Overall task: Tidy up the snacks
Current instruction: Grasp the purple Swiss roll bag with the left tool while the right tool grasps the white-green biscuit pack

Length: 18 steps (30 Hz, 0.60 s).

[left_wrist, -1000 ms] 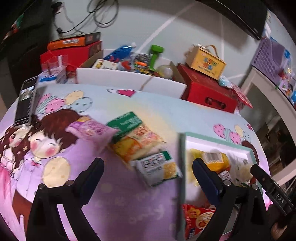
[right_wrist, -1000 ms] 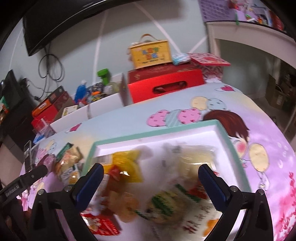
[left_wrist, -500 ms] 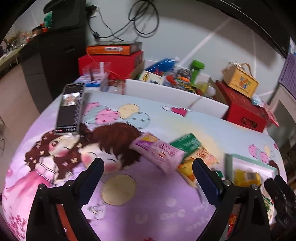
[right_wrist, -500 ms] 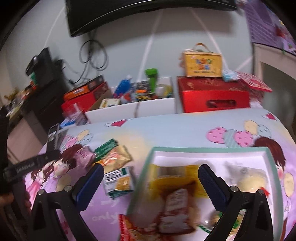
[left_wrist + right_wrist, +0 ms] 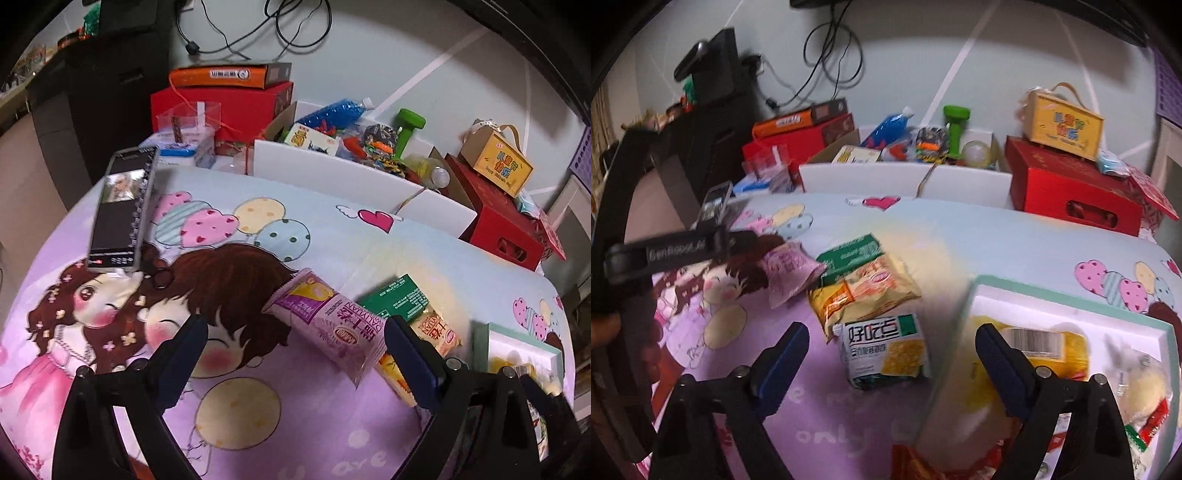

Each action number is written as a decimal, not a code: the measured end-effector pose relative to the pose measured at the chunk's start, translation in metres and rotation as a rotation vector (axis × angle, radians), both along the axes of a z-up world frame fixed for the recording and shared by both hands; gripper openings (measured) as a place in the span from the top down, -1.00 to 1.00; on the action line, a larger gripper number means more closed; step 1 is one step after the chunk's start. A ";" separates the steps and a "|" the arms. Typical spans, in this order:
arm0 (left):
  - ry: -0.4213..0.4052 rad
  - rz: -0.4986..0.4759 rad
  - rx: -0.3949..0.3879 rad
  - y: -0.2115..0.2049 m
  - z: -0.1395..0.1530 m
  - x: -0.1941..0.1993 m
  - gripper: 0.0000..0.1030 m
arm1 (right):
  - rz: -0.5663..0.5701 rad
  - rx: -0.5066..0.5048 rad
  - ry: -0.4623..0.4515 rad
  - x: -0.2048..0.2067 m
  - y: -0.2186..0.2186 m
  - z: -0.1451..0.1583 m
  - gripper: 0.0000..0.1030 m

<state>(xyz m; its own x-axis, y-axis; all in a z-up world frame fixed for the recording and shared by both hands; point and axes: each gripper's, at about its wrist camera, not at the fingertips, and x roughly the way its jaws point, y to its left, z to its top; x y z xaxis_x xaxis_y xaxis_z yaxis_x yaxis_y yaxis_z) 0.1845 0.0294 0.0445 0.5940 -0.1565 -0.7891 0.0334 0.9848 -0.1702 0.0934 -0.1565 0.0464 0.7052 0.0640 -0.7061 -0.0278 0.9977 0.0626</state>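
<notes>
A purple snack pack [image 5: 328, 325] lies on the cartoon tablecloth, between and just beyond the fingers of my open, empty left gripper [image 5: 295, 343]. Behind it lie a green pack [image 5: 400, 297] and an orange-yellow pack [image 5: 436, 332]. In the right wrist view my right gripper [image 5: 890, 350] is open and empty, with a white and green cracker pack [image 5: 882, 350] between its fingers. The purple pack [image 5: 788, 267], green pack [image 5: 849, 254] and orange pack [image 5: 871, 291] lie beyond it. The white tray with a green rim [image 5: 1052, 291] holds several snacks at the right.
A phone [image 5: 123, 208] lies at the table's far left. Behind the table stand a white box of toys [image 5: 351, 162], red boxes [image 5: 506, 225] and a yellow carton [image 5: 496, 162]. The left gripper's body [image 5: 665, 251] shows at the left of the right wrist view.
Both grippers have swung left, away from the tray. The left one now faces the purple pack and the right one faces the cracker pack. Both stay open.
</notes>
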 end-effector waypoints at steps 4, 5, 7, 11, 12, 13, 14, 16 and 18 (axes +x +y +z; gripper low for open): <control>0.019 -0.011 -0.009 -0.007 -0.013 0.012 -0.87 | 0.018 -0.012 0.049 0.008 0.008 -0.014 -0.69; 0.026 -0.011 -0.013 -0.008 -0.016 0.015 -0.87 | 0.021 -0.018 0.056 0.010 0.011 -0.017 -0.69; 0.035 -0.010 -0.030 -0.010 -0.022 0.019 -0.87 | 0.028 -0.023 0.068 0.012 0.014 -0.021 -0.69; 0.049 -0.017 -0.058 -0.017 -0.033 0.028 -0.87 | 0.036 -0.026 0.083 0.015 0.017 -0.028 -0.69; 0.051 -0.016 -0.058 -0.018 -0.035 0.029 -0.87 | 0.039 -0.028 0.087 0.016 0.018 -0.029 -0.69; 0.054 -0.017 -0.057 -0.020 -0.038 0.031 -0.87 | 0.039 -0.036 0.093 0.018 0.018 -0.031 -0.69; 0.057 -0.017 -0.057 -0.022 -0.041 0.033 -0.87 | 0.036 -0.040 0.095 0.018 0.018 -0.032 -0.69; 0.066 -0.013 -0.054 -0.024 -0.046 0.036 -0.87 | 0.041 -0.034 0.104 0.019 0.017 -0.035 -0.66; 0.075 -0.006 -0.048 -0.024 -0.051 0.038 -0.87 | 0.045 -0.033 0.107 0.019 0.018 -0.036 -0.66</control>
